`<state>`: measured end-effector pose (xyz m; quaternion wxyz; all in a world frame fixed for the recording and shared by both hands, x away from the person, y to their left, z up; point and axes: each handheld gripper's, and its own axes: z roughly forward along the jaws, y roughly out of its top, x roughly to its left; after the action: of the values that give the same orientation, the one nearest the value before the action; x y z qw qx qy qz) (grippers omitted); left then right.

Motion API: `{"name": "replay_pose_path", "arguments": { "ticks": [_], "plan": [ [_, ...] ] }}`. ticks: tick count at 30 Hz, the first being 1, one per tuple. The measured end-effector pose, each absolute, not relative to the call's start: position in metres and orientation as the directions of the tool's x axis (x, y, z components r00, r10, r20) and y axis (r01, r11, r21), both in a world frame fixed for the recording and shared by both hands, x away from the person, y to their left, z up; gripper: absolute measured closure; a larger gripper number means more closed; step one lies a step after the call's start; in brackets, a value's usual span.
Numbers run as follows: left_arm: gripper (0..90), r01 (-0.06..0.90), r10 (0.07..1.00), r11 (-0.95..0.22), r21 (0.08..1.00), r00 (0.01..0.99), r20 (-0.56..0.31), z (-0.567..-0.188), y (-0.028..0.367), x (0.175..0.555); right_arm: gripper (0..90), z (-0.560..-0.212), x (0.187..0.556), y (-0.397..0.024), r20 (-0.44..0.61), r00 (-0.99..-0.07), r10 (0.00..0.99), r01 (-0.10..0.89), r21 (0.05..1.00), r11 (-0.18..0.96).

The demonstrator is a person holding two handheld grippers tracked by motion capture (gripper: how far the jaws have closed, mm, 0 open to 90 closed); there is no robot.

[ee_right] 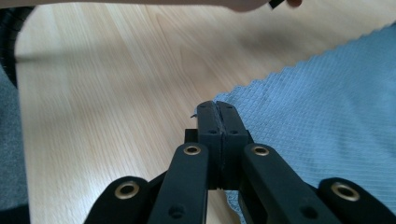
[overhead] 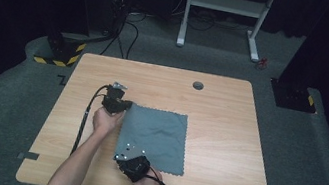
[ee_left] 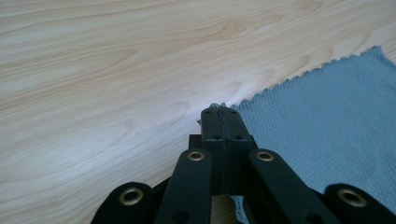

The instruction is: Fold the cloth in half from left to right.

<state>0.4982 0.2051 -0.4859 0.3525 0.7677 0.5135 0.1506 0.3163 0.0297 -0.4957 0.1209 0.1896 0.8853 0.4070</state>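
Item: grey cloth [overhead: 157, 137], flat near the table's [overhead: 230, 108] front edge, left claw [ee_left: 219, 112] and right claw [ee_right: 216, 108] each clamped tight on a left-side corner, apparently for folding.

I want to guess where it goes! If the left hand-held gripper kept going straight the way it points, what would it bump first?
Probably nothing soon: past the left hand-held gripper, shut on the grey cloth corner, lies bare wooden table.

The cloth [overhead: 155, 136] lies on the table [overhead: 226, 133], apparently left of centre.
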Motion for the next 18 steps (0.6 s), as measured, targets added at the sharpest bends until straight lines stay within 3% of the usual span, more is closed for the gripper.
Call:
{"name": "replay_pose_path", "arguments": {
  "ticks": [6,18],
  "plan": [
    [90.0,0.660,0.895,-0.216,0.720,0.429,-0.125,-0.465,0.217,0.486,90.0,-0.488,0.313,0.038,-0.038,-0.919,0.393,0.215,0.787,0.579],
    [90.0,0.657,0.889,-0.227,0.719,0.441,-0.122,-0.474,0.197,0.491,90.0,-0.484,0.314,0.019,-0.023,-0.906,0.422,0.237,0.799,0.553]
  ]
}}
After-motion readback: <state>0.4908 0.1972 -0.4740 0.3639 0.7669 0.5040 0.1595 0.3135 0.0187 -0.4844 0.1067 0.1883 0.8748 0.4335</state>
